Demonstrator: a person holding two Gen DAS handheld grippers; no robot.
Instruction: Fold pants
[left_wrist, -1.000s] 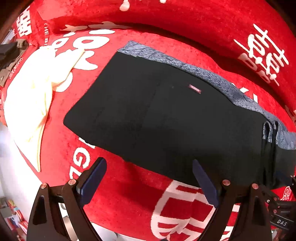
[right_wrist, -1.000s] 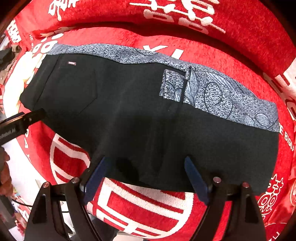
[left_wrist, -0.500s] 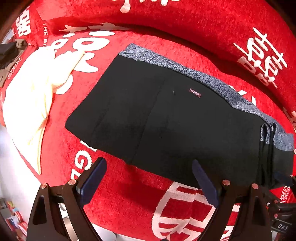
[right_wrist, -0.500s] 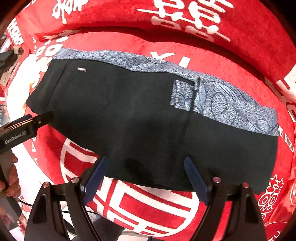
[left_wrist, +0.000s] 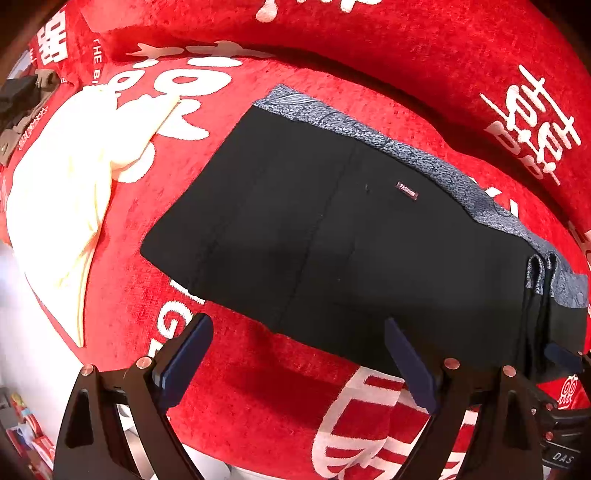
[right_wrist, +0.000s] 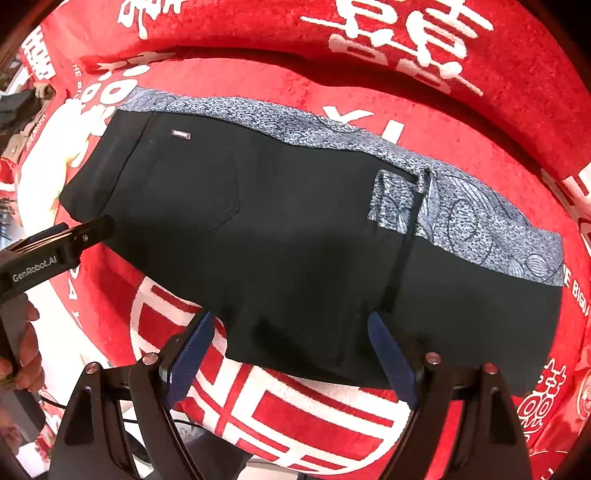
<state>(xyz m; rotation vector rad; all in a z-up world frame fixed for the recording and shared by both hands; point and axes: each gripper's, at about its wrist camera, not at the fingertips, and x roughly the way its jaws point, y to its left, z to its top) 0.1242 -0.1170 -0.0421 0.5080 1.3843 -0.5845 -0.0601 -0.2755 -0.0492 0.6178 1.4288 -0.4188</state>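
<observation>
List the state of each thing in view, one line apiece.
Black pants: folded lengthwise, lying flat on the blanket, patterned grey lining showing along the far edge.
Cream cloth: crumpled, lying apart from the pants.
Red blanket: spread under both.
Left hand-held gripper: open, empty, above the pants' near edge.
Right hand-held gripper: open, empty, above the near edge.

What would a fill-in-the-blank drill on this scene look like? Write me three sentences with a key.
1. The black pants lie on a ____ blanket with white lettering.
2. The jaws of both grippers stand ____.
3. Beside the pants lies a ____ cloth.

Missing words: red; open; cream
</observation>
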